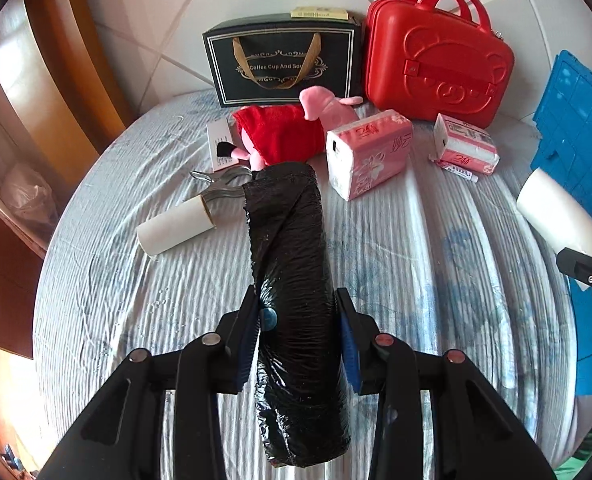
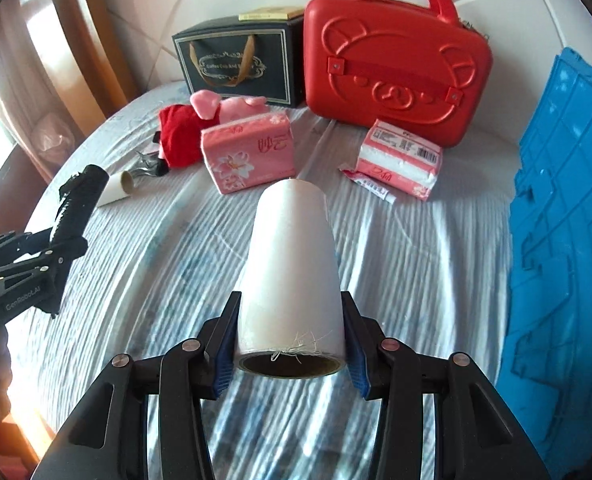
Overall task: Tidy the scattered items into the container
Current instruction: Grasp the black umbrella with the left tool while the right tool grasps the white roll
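Black roll [image 1: 292,280] sits clamped in my left gripper [image 1: 299,332], pads squeezing its sides near one end so it hangs clear of the bed [image 1: 435,260]; its long axis runs straight out along the fingers, far end toward 12 o'clock. White roll [image 2: 292,264] is pinched the same way in my right gripper [image 2: 292,344], hollow core facing me, tip at 12. I judge both held lengthwise for carrying. The blue crate [image 2: 567,220] waits at 3 o'clock.
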{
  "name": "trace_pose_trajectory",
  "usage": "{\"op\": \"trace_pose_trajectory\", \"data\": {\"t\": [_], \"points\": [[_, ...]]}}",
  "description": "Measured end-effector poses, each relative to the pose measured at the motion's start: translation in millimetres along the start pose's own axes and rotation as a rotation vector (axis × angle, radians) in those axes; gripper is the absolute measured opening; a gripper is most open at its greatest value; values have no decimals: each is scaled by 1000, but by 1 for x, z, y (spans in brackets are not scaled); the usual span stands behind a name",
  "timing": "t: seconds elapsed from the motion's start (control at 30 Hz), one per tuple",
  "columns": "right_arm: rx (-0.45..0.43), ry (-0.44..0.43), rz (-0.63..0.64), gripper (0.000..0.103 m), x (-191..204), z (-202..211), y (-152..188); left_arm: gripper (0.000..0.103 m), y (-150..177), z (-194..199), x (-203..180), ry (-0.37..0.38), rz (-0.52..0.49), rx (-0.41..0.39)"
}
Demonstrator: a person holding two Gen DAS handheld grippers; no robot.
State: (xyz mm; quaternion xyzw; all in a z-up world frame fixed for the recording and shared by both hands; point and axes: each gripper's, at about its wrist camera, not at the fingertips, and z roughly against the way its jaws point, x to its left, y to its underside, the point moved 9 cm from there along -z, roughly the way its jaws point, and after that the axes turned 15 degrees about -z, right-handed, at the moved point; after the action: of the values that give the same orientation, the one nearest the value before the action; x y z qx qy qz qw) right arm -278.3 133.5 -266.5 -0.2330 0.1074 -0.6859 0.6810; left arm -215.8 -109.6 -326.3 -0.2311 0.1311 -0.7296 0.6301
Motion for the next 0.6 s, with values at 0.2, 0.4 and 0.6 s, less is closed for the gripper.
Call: {"op": "trace_pose_trajectory", "data": {"t": [0.2, 0.4, 0.6], "points": [[-77, -56, 16, 44, 13, 73, 3, 35, -6, 49, -2, -14, 10, -52], [-119, -96, 12, 44, 12, 128, 7, 35, -14, 96, -11, -26, 12, -108], [-159, -108, 25, 44, 4, 170, 12, 35, -23, 138, -25, -39, 14, -156]]}}
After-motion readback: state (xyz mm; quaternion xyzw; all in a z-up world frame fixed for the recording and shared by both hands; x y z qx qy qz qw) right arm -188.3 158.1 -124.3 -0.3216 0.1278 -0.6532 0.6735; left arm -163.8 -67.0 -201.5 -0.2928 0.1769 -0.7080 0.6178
